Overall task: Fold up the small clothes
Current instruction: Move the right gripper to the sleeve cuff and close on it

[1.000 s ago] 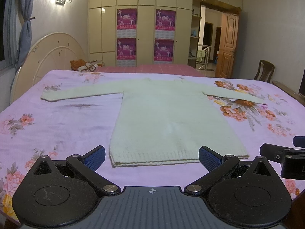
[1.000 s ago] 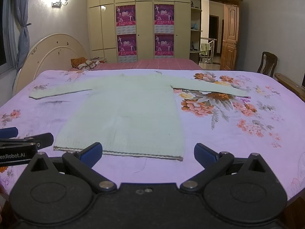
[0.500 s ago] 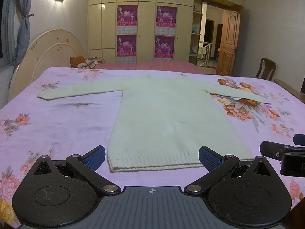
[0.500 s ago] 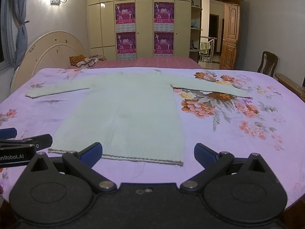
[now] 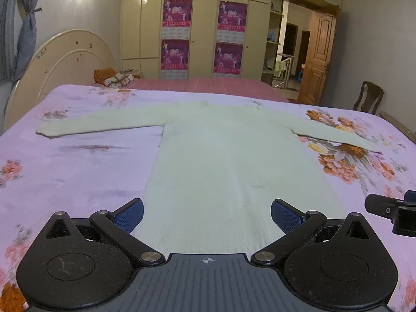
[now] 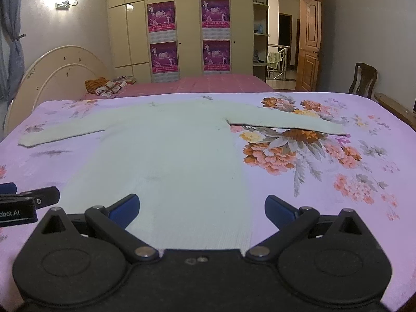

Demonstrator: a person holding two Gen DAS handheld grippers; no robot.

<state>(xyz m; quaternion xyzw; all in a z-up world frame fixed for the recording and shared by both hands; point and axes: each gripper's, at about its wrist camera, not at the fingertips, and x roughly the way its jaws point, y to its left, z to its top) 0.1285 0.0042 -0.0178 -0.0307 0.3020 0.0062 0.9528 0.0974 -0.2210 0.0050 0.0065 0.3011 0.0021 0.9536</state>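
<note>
A pale green long-sleeved knit sweater (image 5: 223,156) lies flat on the purple floral bedspread (image 5: 78,171), sleeves spread out left and right, hem toward me. It also shows in the right wrist view (image 6: 166,156). My left gripper (image 5: 207,214) is open, its blue pads over the hem's left part. My right gripper (image 6: 201,209) is open over the hem's right corner. Neither holds cloth. The right gripper's tip shows at the left view's right edge (image 5: 390,208).
A second bed with a red cover (image 5: 208,84) and a cushion (image 5: 111,78) stands behind. A cream headboard (image 5: 65,65) is at the left, a wardrobe (image 5: 202,26) at the back, a wooden chair (image 5: 368,100) and a door (image 5: 317,57) at the right.
Both grippers have moved forward over the sweater's hem, which now lies under the open fingers. The sweater itself has not moved.
</note>
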